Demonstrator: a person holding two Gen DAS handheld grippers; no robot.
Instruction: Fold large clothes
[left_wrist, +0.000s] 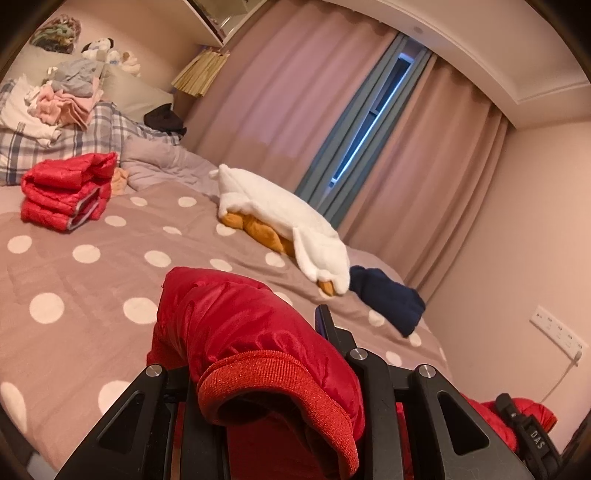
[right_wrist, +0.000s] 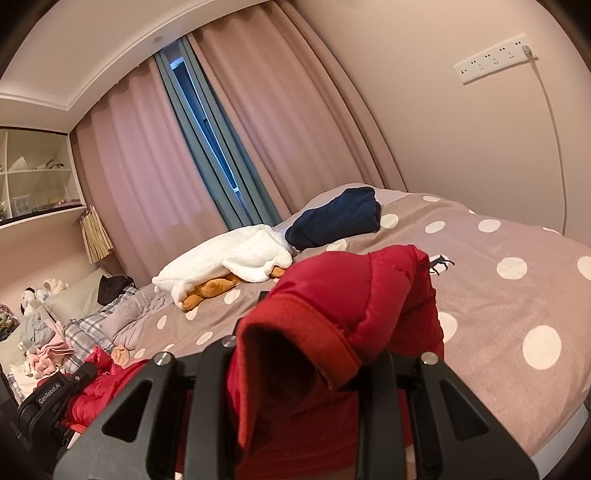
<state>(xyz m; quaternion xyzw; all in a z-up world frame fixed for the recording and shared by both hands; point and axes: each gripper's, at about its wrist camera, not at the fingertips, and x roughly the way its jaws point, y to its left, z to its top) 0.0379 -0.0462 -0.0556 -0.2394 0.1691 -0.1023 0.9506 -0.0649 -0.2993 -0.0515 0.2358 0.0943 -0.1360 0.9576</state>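
2 ribbed cuffs (left_wrist: 280, 384), quilted red jacket (right_wrist: 354, 295)

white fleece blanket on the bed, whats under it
An orange-brown plush pokes out from under the white fleece blanket, at its near edge and its tip. The rest is covered, so its shape cannot be told.

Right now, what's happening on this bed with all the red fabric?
A person holds a gripper in each hand, folding a red jacket. The left gripper is clamped on one sleeve cuff, the right gripper on the other cuff, both lifted over the dotted bedspread. Another red jacket already lies folded near the pillows.
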